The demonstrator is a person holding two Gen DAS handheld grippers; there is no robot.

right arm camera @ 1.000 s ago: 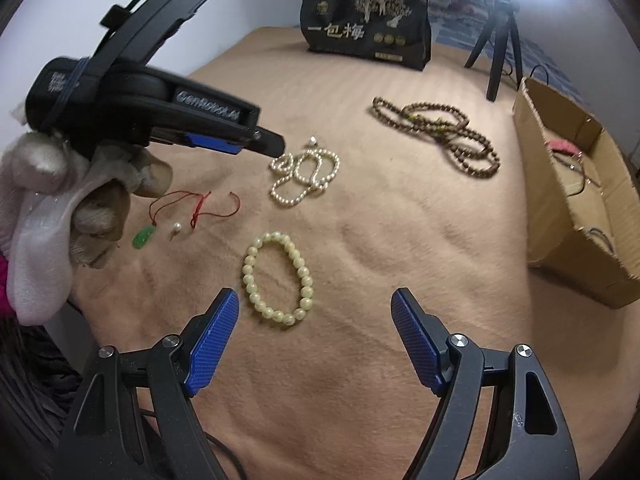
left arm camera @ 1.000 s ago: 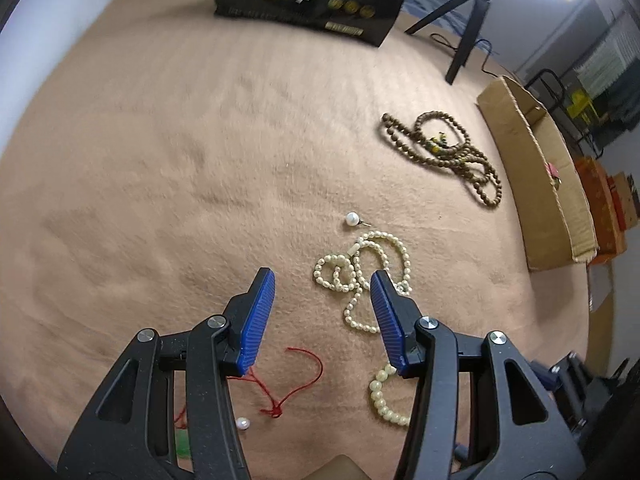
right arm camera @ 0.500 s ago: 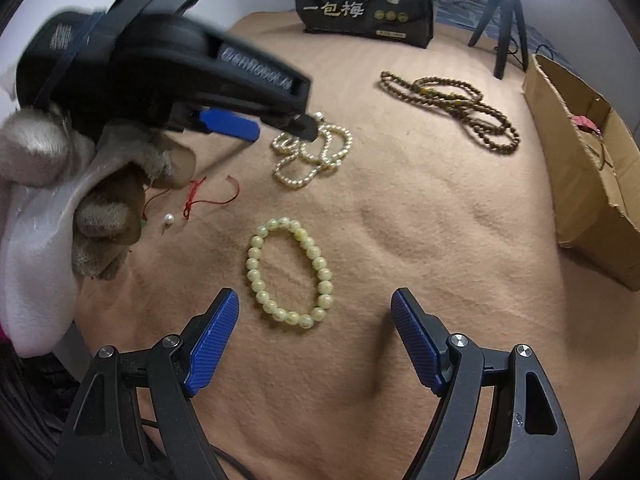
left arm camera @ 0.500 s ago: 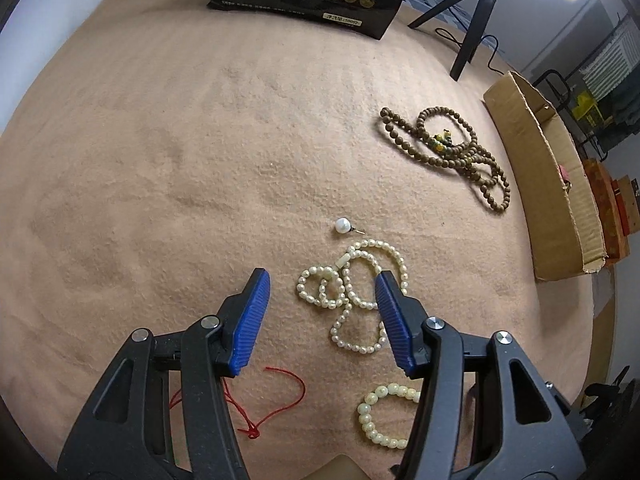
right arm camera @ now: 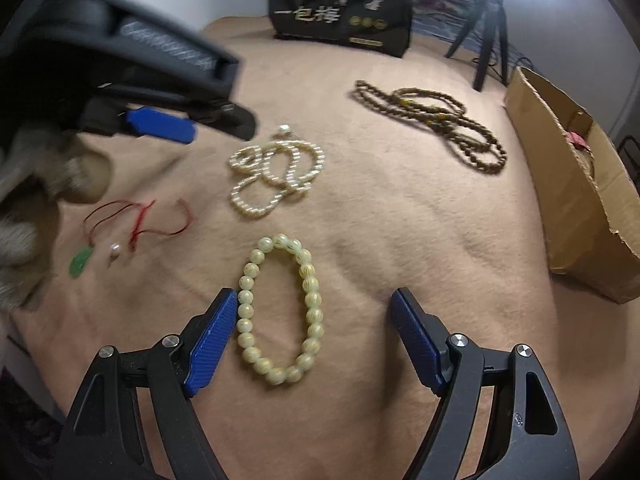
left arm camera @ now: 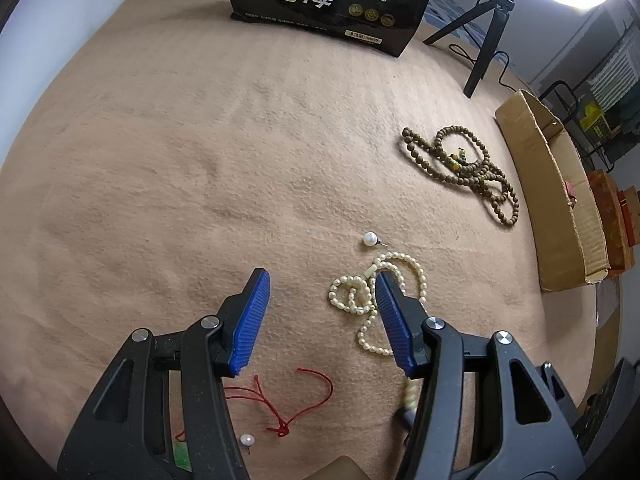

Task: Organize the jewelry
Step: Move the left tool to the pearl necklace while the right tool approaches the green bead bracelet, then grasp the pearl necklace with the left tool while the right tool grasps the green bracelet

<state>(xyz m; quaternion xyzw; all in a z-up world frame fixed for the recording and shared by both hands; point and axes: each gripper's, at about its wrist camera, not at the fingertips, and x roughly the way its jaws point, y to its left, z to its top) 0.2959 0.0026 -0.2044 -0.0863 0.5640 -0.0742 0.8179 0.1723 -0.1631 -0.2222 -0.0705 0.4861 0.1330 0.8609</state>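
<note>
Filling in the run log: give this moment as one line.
left hand-held gripper: open, empty, beside pearl necklace | right hand-held gripper: open over yellow bead bracelet | nothing held

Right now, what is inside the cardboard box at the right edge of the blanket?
Through the cardboard box's open top, the right wrist view shows a small red item and a thin loop below it. The near wall hides the rest of the inside.

Blue ribbed fingers (right arm camera: 210, 338), red cord (right arm camera: 140, 216)
</note>
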